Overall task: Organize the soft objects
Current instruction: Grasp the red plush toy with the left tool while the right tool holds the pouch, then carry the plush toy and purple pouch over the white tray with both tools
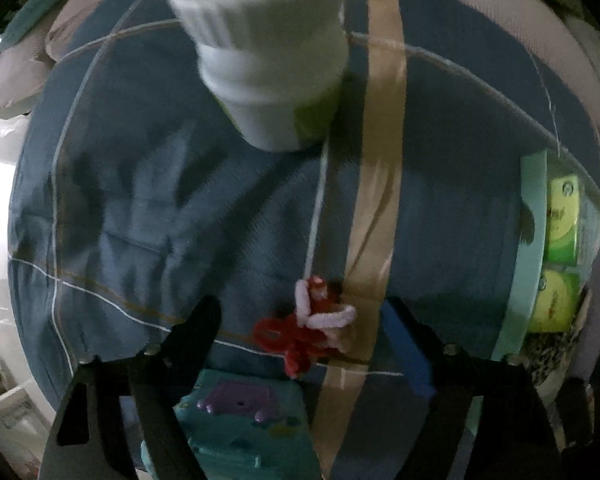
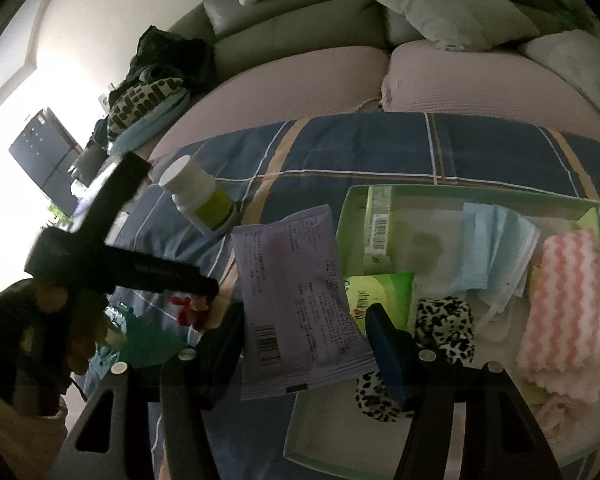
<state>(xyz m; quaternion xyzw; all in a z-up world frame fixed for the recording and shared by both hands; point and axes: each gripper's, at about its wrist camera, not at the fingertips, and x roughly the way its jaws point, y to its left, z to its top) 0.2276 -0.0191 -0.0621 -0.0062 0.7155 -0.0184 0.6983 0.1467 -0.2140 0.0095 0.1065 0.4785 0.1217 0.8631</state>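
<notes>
My right gripper (image 2: pixel 304 344) is shut on a lilac wipes packet (image 2: pixel 296 300), held above the left edge of the pale green tray (image 2: pixel 312 432). The tray holds a leopard-print cloth (image 2: pixel 444 320), a green tissue pack (image 2: pixel 380 296), blue masks (image 2: pixel 496 248) and a pink striped towel (image 2: pixel 564 312). My left gripper (image 1: pixel 300 332) is open, low over the blue plaid cloth (image 1: pixel 160 200), with a red-and-pink pipe-cleaner figure (image 1: pixel 312 320) lying between its fingers. The left gripper also shows in the right wrist view (image 2: pixel 140 268).
A white pill bottle (image 1: pixel 268 60) lies on the cloth ahead of the left gripper; it also shows in the right wrist view (image 2: pixel 200 196). A teal toy case (image 1: pixel 244 420) lies below the left gripper. The tray edge (image 1: pixel 528 260) is at right. A sofa with cushions (image 2: pixel 452 4) stands behind.
</notes>
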